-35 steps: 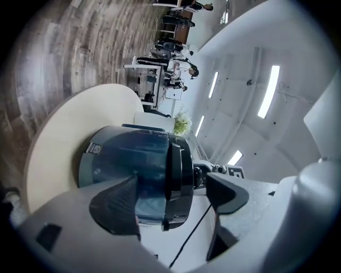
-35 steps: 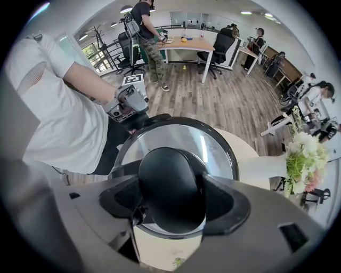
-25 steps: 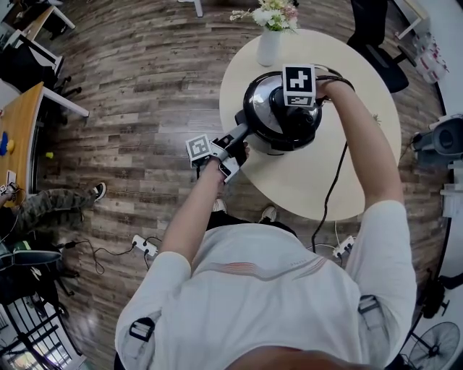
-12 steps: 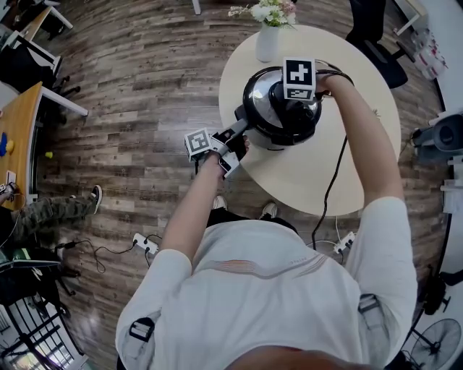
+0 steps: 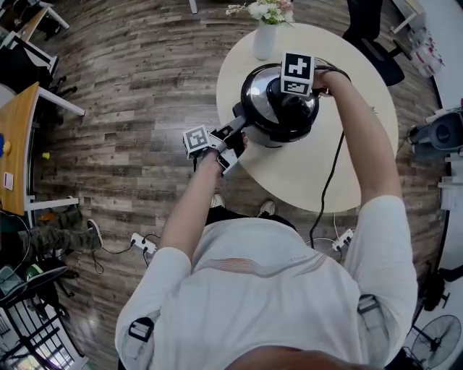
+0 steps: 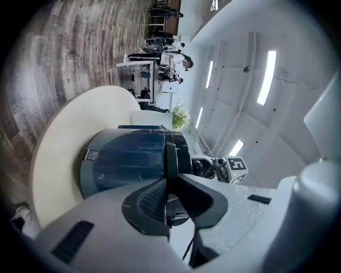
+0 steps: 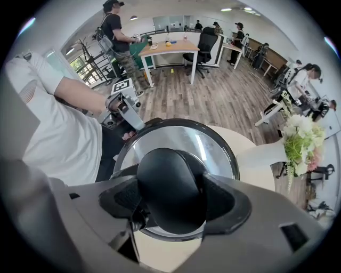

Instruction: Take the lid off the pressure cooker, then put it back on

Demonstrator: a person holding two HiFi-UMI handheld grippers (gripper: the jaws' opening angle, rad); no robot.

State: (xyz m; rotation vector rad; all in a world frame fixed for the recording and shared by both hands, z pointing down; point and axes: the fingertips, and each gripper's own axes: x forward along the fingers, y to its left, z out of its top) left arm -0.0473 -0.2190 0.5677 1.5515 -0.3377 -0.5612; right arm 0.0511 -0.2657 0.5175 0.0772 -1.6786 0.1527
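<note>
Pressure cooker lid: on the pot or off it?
On. The lid sits flush on the pot, no gap showing; jaws of the right gripper clamp its knob.

Glossy metal lid (image 7: 209,145), matt black knob (image 7: 170,187)

The long black cooker handle (image 5: 239,127) ends hidden inside the left gripper (image 5: 226,137). The top edge crops the white flowers (image 5: 264,10).

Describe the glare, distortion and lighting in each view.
Head view: strong fisheye curves the floor planks around the round table; evenly lit. Right gripper view: a white glare streak crosses the steel lid; black corners. Left gripper view: ceiling lights blow out; the cooker body looks dim.
</note>
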